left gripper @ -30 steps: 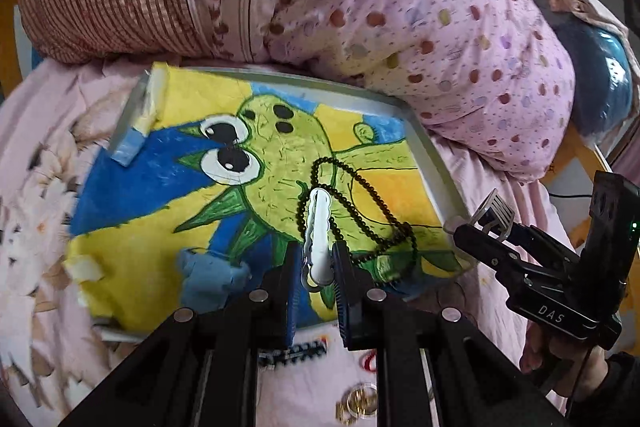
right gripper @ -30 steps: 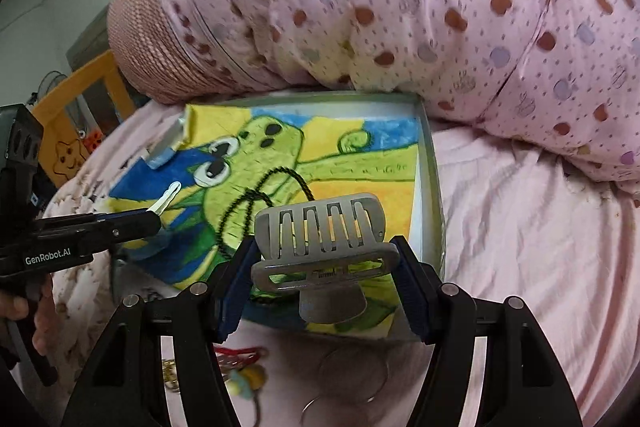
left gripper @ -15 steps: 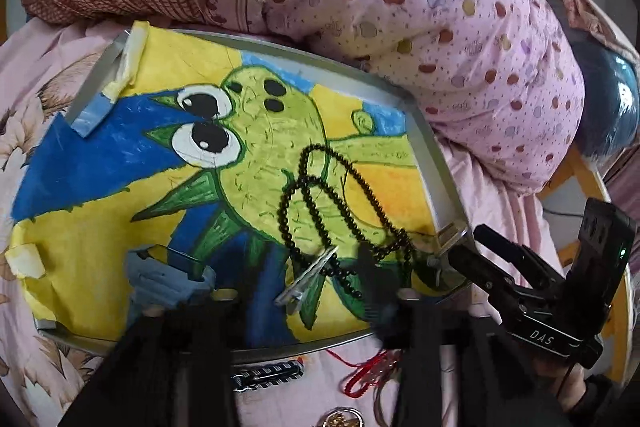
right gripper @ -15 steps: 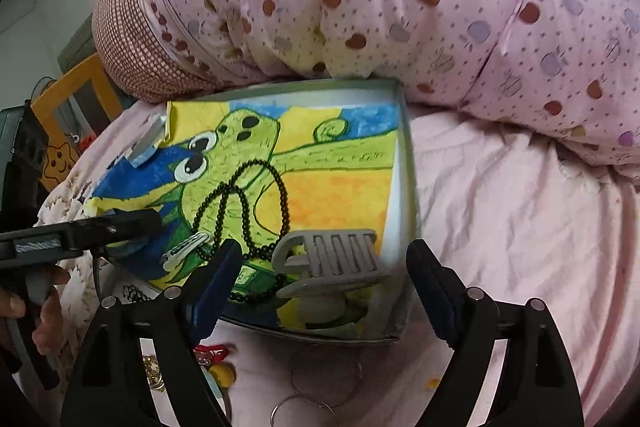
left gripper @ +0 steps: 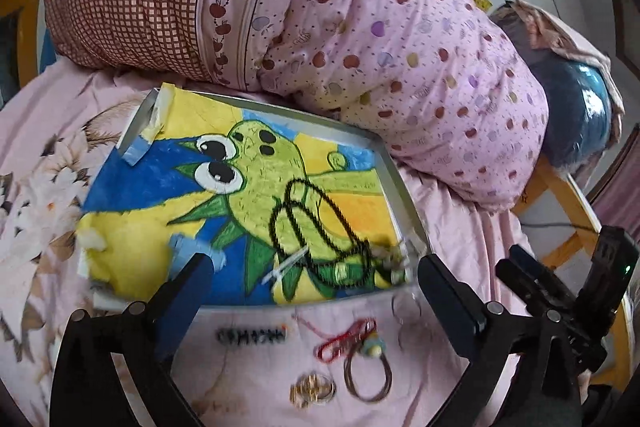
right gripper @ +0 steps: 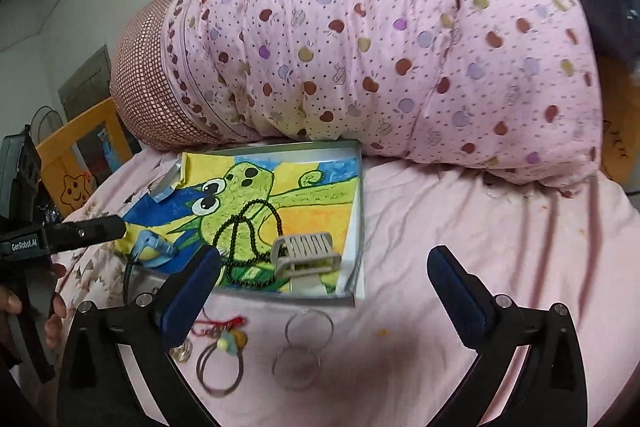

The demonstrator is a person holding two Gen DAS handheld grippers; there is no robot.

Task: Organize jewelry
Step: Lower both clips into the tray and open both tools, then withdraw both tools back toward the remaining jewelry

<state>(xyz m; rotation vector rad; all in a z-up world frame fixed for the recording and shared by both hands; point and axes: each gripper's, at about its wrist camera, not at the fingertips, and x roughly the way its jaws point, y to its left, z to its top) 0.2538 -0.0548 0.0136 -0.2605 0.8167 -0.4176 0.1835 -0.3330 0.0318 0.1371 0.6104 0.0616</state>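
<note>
- Pink bed sheet [right gripper: 460, 239] still carries loose jewelry outside the tray [right gripper: 362, 211]: thin wire bangles [right gripper: 309, 327], a red cord charm [right gripper: 218, 325], and gold rings [left gripper: 313, 389] near the bed's front edge.
- Inside the tray, by its front right corner, lie the black bead necklace [right gripper: 244, 227] and the grey hair claw [right gripper: 306, 253].
- Left gripper [left gripper: 312, 279] and right gripper [right gripper: 324, 271] both have jaws spread wide, holding nothing.
- For the next pick, I would drop the right jaws straight over a bangle's rim, pressing lightly into the soft sheet, then close slowly so the thin wire does not slip.
</note>
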